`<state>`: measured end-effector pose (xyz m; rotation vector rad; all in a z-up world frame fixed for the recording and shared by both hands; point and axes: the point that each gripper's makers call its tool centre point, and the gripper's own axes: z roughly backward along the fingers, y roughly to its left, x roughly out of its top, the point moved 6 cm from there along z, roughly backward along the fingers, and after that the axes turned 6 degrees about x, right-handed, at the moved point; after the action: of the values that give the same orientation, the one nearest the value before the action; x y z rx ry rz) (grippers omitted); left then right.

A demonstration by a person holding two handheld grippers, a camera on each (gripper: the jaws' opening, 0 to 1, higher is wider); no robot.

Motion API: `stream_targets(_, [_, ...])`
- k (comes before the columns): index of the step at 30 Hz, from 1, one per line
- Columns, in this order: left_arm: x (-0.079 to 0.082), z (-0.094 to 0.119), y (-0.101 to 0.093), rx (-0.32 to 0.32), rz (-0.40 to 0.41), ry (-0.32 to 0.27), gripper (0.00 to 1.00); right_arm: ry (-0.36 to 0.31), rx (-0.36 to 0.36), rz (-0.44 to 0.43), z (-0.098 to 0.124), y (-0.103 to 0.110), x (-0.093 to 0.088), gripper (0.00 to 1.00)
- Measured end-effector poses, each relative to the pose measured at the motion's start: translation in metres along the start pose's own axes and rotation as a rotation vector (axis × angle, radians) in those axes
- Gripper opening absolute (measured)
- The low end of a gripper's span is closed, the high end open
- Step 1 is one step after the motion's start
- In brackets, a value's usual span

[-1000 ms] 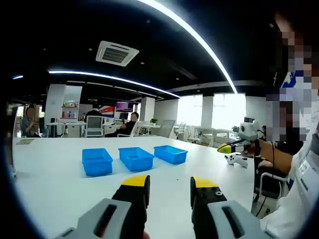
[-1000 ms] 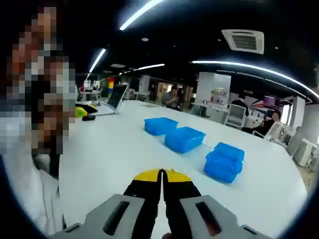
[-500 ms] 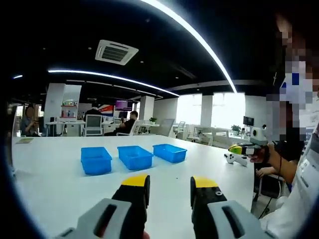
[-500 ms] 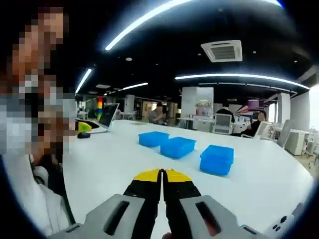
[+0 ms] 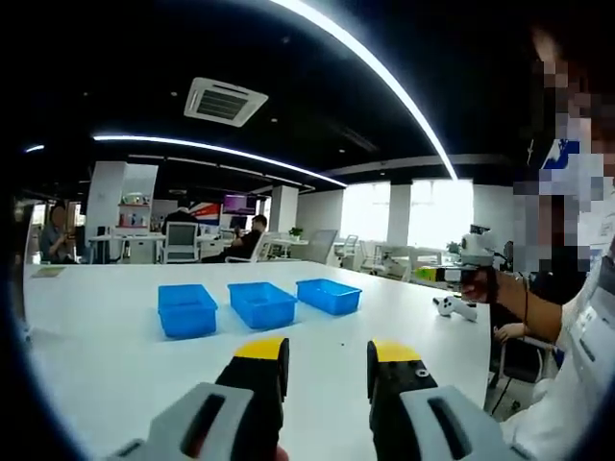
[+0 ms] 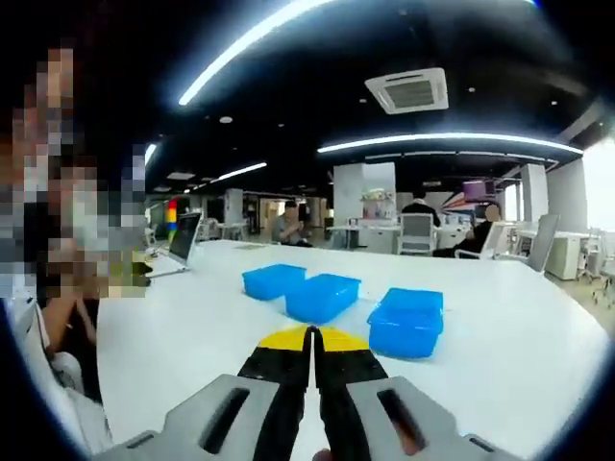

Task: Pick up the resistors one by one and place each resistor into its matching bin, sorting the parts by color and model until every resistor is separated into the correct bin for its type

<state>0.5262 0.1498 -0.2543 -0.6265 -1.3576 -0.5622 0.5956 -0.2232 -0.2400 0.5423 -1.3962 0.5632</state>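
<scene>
Left gripper view looks across a long white table [image 5: 106,336] at three blue bins [image 5: 260,303] set in a row, and the left gripper [image 5: 329,356] hangs above the near edge with its yellow-tipped jaws parted, a clear gap between them and nothing in it. A few dark specks lie on the table just this side of the bins [image 5: 342,340] — they may be the resistors, but they are too small to tell. Off to the right, the person's hand carries the right gripper [image 5: 434,275] up at chest height, and compared with a moment ago it has lifted and swung level, pointing toward the middle of the table.

From the right gripper view that swing is plain: the row of bins [image 6: 407,321] now sits lower and more square in front of the right gripper [image 6: 311,337], where a second ago it lay off at a slant. Its jaws are pressed together tip to tip, with no part visible between them. A laptop [image 6: 180,246] stands farther down the table, and people sit at desks in the background.

I'd judge that sorting has not begun — both tools are only being brought to bear, well back from the bins, and no resistor has been picked up.
</scene>
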Motion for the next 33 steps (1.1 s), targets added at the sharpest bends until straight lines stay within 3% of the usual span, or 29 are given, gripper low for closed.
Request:
stream_targets(5, [-0.001, -0.003, -0.003, 0.004, 0.001, -0.001, 0.34, 0.037, -0.021, -0.008, -0.030, -0.041, 0.004, 0.05])
stream_targets(10, [-0.002, -0.007, -0.008, 0.002, 0.002, 0.000, 0.34, 0.124, -0.086, 0.037, -0.067, -0.089, 0.006, 0.05])
stream_targets(18, [-0.001, -0.007, -0.007, 0.009, 0.003, -0.003, 0.34, 0.202, -0.190, 0.058, -0.119, -0.160, 0.003, 0.05])
stream_targets(20, [-0.002, -0.008, -0.008, 0.008, 0.003, -0.002, 0.34, 0.209, -0.224, 0.050, -0.112, -0.157, -0.002, 0.05])
stream_targets(25, [-0.003, -0.008, -0.009, 0.005, 0.003, 0.000, 0.34, 0.206, -0.241, 0.012, -0.127, -0.160, -0.008, 0.05])
stream_targets(26, [-0.003, -0.008, -0.009, 0.005, 0.004, 0.000, 0.34, 0.200, -0.260, -0.021, -0.129, -0.162, -0.008, 0.14])
stream_targets(27, [-0.003, -0.007, -0.008, 0.005, 0.005, -0.001, 0.34, 0.199, -0.295, -0.021, -0.129, -0.164, -0.008, 0.31])
stream_targets(29, [-0.002, -0.006, -0.008, 0.007, 0.005, -0.003, 0.34, 0.157, -0.265, 0.013, -0.133, -0.162, -0.003, 0.71])
stream_targets(30, [-0.002, -0.006, -0.007, 0.008, 0.005, -0.004, 0.34, 0.150, -0.270, 0.007, -0.132, -0.159, -0.001, 0.72])
stream_targets(32, [-0.002, -0.005, -0.007, 0.010, 0.006, -0.004, 0.34, 0.142, -0.274, 0.026, -0.129, -0.156, 0.005, 0.58])
stream_targets(33, [-0.002, -0.005, -0.006, 0.009, 0.006, -0.004, 0.34, 0.139, -0.272, 0.031, -0.128, -0.155, 0.007, 0.56])
